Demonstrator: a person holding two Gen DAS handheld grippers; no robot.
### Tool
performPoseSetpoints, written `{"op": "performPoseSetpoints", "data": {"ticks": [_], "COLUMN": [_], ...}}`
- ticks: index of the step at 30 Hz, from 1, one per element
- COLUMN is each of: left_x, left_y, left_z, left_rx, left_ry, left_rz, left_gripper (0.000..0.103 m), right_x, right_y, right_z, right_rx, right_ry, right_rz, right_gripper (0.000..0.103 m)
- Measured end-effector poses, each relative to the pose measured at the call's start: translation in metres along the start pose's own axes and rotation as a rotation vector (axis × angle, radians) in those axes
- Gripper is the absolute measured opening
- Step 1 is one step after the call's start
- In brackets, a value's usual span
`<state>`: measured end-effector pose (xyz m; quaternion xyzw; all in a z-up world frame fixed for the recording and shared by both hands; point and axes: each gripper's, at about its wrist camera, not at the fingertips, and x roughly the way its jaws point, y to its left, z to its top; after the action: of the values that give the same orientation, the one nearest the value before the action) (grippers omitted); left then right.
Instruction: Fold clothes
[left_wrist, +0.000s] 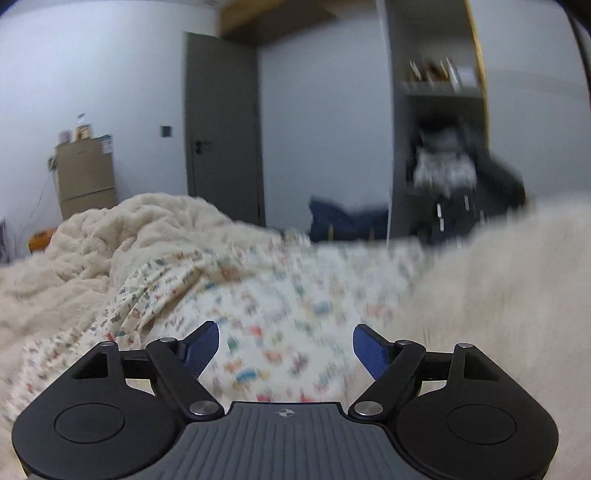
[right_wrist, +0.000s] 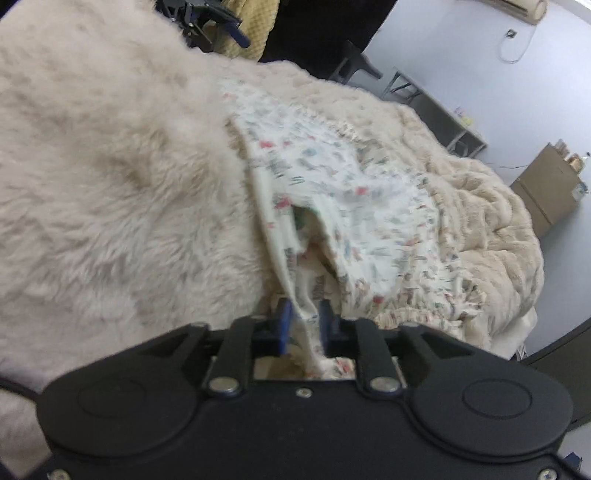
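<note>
A white garment with a small colourful print (left_wrist: 273, 310) lies on a fluffy cream blanket (left_wrist: 74, 258) on a bed. My left gripper (left_wrist: 286, 349) is open and empty, just above the printed cloth. In the right wrist view the same garment (right_wrist: 362, 206) stretches away over the blanket (right_wrist: 110, 166). My right gripper (right_wrist: 304, 321) is shut on a bunched white edge of the garment, which runs up between the blue pads. The left gripper (right_wrist: 207, 22) shows at the far top of that view.
A grey door (left_wrist: 221, 125), a brown cabinet (left_wrist: 86, 177) and an open wardrobe with dark clothes (left_wrist: 450, 166) stand beyond the bed. A dark blue cushion (left_wrist: 343, 221) lies past the bed edge. A metal rack (right_wrist: 436, 110) stands by the wall.
</note>
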<state>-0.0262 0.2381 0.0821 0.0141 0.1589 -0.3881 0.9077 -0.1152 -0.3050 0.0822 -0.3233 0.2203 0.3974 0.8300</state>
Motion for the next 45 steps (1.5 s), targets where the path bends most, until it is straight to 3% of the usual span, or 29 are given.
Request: {"op": "performPoseSetpoints", "data": {"ticks": [1, 2, 3, 6, 11, 14, 19, 21, 23, 25, 26, 27, 29, 32, 34, 36, 39, 41, 45], "left_x": [0.005, 0.011, 0.017, 0.05, 0.112, 0.134, 0.154, 0.156, 0.156, 0.155, 0.155, 0.155, 0.159, 0.157, 0.151, 0.14, 0.13, 0.138, 0.176], "left_y": [0.005, 0.009, 0.013, 0.016, 0.019, 0.014, -0.001, -0.005, -0.006, -0.006, -0.006, -0.007, -0.009, -0.008, -0.001, 0.017, 0.043, 0.079, 0.112], "left_z": [0.005, 0.011, 0.016, 0.03, 0.039, 0.022, -0.008, -0.018, -0.021, -0.024, -0.025, -0.025, -0.025, -0.023, -0.018, -0.008, 0.006, 0.013, 0.016], "left_rx": [-0.037, -0.075, -0.106, -0.137, -0.228, -0.285, -0.227, -0.227, -0.226, -0.234, -0.234, -0.233, -0.224, -0.219, -0.235, -0.283, -0.357, -0.494, -0.577], "left_ry": [-0.009, -0.018, -0.027, -0.021, 0.04, 0.085, 0.2, 0.225, 0.23, 0.225, 0.224, 0.223, 0.226, 0.224, 0.205, 0.153, 0.09, 0.056, 0.109], "left_rz": [0.029, 0.059, 0.086, 0.164, 0.34, 0.303, 0.233, 0.199, 0.191, 0.178, 0.171, 0.166, 0.168, 0.164, 0.156, 0.193, 0.259, 0.283, 0.284], "left_gripper": [0.078, 0.078, 0.078, 0.084, 0.084, 0.084, 0.084, 0.084, 0.083, 0.083, 0.083, 0.083, 0.083, 0.083, 0.083, 0.083, 0.083, 0.083, 0.083], "right_x": [-0.009, -0.009, -0.008, 0.029, 0.116, 0.157, 0.209, 0.224, 0.23, 0.236, 0.231, 0.211, 0.196, 0.199, 0.201, 0.197, 0.185, 0.178, 0.159], "right_y": [-0.019, -0.039, -0.058, -0.127, -0.209, -0.232, -0.259, -0.267, -0.27, -0.273, -0.275, -0.283, -0.293, -0.297, -0.288, -0.275, -0.257, -0.249, -0.208], "right_z": [0.001, 0.002, 0.003, 0.006, -0.012, -0.032, -0.074, -0.085, -0.088, -0.091, -0.088, -0.09, -0.098, -0.089, -0.079, -0.067, -0.043, -0.025, 0.006], "right_rx": [0.078, 0.149, 0.22, 0.451, 0.783, 0.903, 1.112, 1.187, 1.221, 1.254, 1.252, 1.317, 1.427, 1.409, 1.313, 1.233, 1.139, 1.097, 1.07], "right_ry": [-0.082, -0.138, -0.189, -0.197, -0.088, -0.044, 0.025, 0.035, 0.016, -0.004, -0.024, -0.122, -0.21, -0.029, 0.065, 0.061, -0.022, -0.056, -0.114], "right_rz": [0.011, 0.01, 0.007, -0.077, -0.197, -0.247, -0.262, -0.239, -0.198, -0.157, -0.19, -0.286, -0.328, -0.396, -0.486, -0.537, -0.477, -0.435, -0.34], "right_gripper": [0.048, 0.064, 0.07, 0.067, 0.058, 0.058, 0.06, 0.05, 0.014, 0.01, 0.01, 0.01, 0.011, 0.027, 0.032, 0.04, 0.049, 0.052, 0.058]}}
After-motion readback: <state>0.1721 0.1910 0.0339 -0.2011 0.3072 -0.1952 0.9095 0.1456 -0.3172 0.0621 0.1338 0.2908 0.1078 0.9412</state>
